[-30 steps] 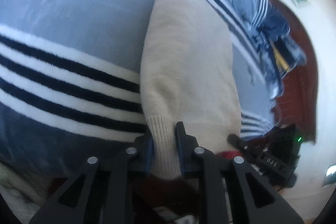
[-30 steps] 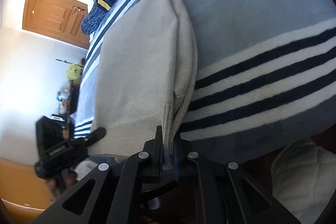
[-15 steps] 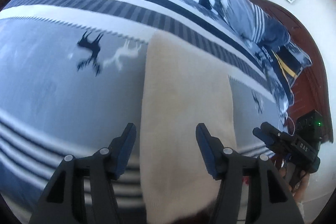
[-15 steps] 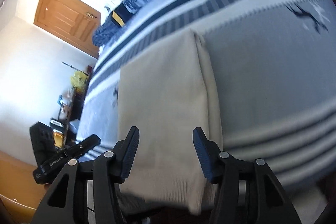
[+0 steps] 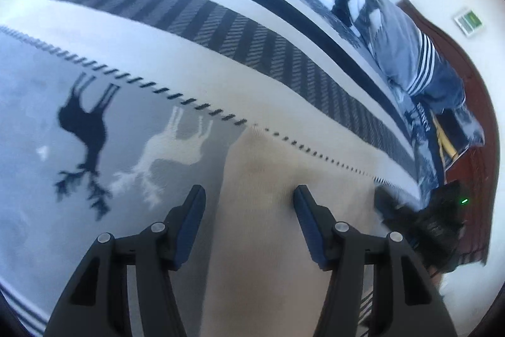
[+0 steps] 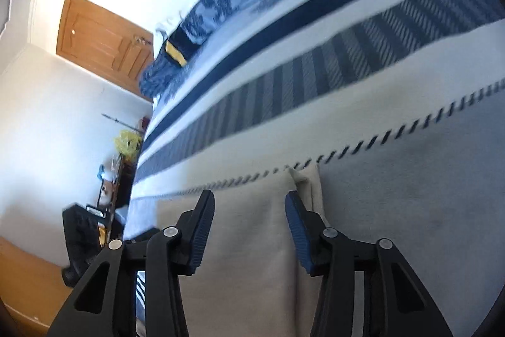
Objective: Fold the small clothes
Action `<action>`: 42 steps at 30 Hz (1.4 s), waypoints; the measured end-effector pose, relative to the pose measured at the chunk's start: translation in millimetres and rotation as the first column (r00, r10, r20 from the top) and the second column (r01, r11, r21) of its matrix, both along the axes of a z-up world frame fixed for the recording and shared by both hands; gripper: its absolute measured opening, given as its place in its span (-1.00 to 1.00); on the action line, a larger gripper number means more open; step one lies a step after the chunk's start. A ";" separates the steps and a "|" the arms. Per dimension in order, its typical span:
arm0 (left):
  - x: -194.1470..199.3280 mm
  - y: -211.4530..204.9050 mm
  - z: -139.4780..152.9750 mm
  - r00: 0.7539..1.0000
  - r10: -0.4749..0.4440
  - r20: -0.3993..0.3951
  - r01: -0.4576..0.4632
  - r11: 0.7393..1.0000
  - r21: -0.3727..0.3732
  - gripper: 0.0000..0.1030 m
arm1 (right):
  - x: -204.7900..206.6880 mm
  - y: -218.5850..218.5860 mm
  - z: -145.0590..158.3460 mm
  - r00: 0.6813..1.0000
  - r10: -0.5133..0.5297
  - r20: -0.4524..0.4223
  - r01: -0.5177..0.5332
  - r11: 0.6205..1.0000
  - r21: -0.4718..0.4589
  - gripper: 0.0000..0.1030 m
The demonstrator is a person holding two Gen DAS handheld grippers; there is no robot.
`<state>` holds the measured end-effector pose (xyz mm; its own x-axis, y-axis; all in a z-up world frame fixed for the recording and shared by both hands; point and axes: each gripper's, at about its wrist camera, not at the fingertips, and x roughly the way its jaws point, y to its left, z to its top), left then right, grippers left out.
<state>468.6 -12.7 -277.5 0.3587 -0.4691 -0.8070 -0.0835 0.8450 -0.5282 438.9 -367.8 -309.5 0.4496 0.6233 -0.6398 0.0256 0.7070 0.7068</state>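
A cream knitted garment lies folded lengthwise on the bed, its far end near the blanket's dashed line. My left gripper hovers open over that far end, with nothing pressed between its blue pads. In the right wrist view the same garment shows a doubled edge on its right side. My right gripper is above it, jaws apart and closing, pads clear of the cloth. The right gripper's body shows blurred at the garment's other side.
The bed is covered by a grey blanket with deer figures and dark stripes. Pillows and bedding pile against a brown headboard. A wooden door and a cluttered shelf stand beyond the bed.
Both grippers let go of the garment's ribbed near hem, opened, and travelled along it to its far end. The garment lies flat on the blanket.
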 end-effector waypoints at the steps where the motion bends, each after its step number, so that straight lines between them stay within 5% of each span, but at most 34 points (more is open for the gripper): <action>1: 4.5 -0.9 -5.1 1.000 0.007 -0.011 -0.008 1.000 -0.019 -0.04 | 4.3 2.2 -8.4 1.000 0.009 -0.027 -0.009 1.000 -0.001 -0.59; 3: 10.1 -2.0 -11.7 0.999 0.012 -0.032 -0.014 0.999 -0.048 -0.21 | 8.0 4.1 -12.7 0.999 0.013 -0.035 -0.014 1.000 -0.021 -0.90; 5: 10.1 -1.6 -7.1 1.000 0.016 -0.023 -0.017 0.998 -0.057 -0.54 | 8.0 2.5 -9.7 1.000 0.010 -0.023 -0.011 1.000 -0.020 -0.93; 7: 2.5 0.9 11.6 0.999 0.020 0.047 -0.015 0.995 -0.096 -0.58 | 8.4 -3.2 1.1 1.000 -0.007 0.004 0.007 1.000 -0.012 -0.94; 9: -4.5 -2.4 23.5 0.995 0.020 0.096 -0.013 0.997 -0.079 -0.58 | 6.3 -7.0 16.4 0.999 -0.016 0.051 0.017 1.000 -0.009 -0.95; 12: -0.1 -14.0 10.9 0.997 -0.002 0.083 -0.002 0.999 0.041 -0.50 | 7.3 -4.1 23.4 0.997 -0.019 0.074 0.027 0.995 -0.099 -0.96; 14: 1.5 -14.4 -0.5 0.999 0.016 0.045 -0.020 0.996 0.085 -0.27 | 14.6 3.9 -3.1 1.000 -0.008 -0.005 0.007 0.987 -0.162 -0.94; 16: -9.4 -11.1 10.0 0.997 0.011 0.072 -0.017 0.996 0.082 -0.26 | 15.2 6.6 -20.1 0.998 -0.024 -0.065 0.015 0.991 -0.136 -0.90; 19: -39.2 -9.7 30.4 0.990 -0.038 0.133 0.021 0.991 0.129 -0.05 | 1.3 2.5 8.3 1.000 0.000 0.011 0.001 0.988 -0.152 -0.35; 20: -46.5 -8.7 30.7 0.990 -0.044 0.131 0.025 0.989 0.143 -0.03 | -6.3 0.4 16.2 0.999 0.000 0.038 0.006 0.988 -0.154 0.07; 21: -56.1 -7.7 30.0 0.991 -0.053 0.122 0.034 0.988 0.153 -0.03 | -13.0 -1.4 21.3 0.998 0.000 0.056 0.008 0.989 -0.147 0.22; 25: -88.4 -3.1 13.8 0.997 -0.055 0.061 0.044 0.986 0.162 -0.03 | -45.1 2.8 13.4 0.998 0.060 0.027 -0.058 0.997 -0.060 0.06; 28: -97.1 -1.6 5.5 0.998 -0.027 0.049 0.021 0.992 0.121 -0.03 | -60.7 11.2 3.7 0.998 0.062 -0.013 -0.063 0.994 -0.091 -0.16; 29: -97.2 -0.6 3.9 0.999 -0.017 0.046 0.012 0.993 0.114 -0.04 | -64.1 13.7 -2.3 0.998 0.056 -0.025 -0.058 0.991 -0.120 -0.30; 30: -97.6 -0.1 3.1 0.999 -0.005 0.035 0.001 0.994 0.112 -0.07 | -66.0 14.8 -8.0 0.998 0.052 -0.043 -0.057 0.990 -0.132 -0.75; 31: -100.1 -1.9 5.3 1.000 -0.004 0.030 0.001 0.993 0.114 -0.13 | -67.8 16.0 -12.2 0.997 0.059 -0.059 -0.066 0.991 -0.118 -0.87; 38: -114.8 -28.4 13.3 0.991 -0.102 0.081 0.072 0.947 0.314 -0.13 | -71.6 20.3 -19.1 0.998 0.009 -0.063 -0.026 0.963 -0.267 -0.88; 40: -123.3 -26.8 20.9 0.988 -0.118 0.096 0.082 0.946 0.314 -0.07 | -79.8 15.3 -7.5 0.998 -0.021 -0.056 0.007 0.971 -0.240 -0.73; 42: -135.5 -20.2 24.7 0.988 -0.108 0.106 0.076 0.958 0.275 0.09 | -98.2 11.7 6.8 0.999 -0.023 -0.027 0.017 0.978 -0.209 -0.25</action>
<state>333.1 -32.9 -252.8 0.4248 -0.2753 -0.8624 0.0506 0.9584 -0.2810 340.8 -356.1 -302.7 0.4399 0.4655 -0.7680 0.0597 0.8381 0.5422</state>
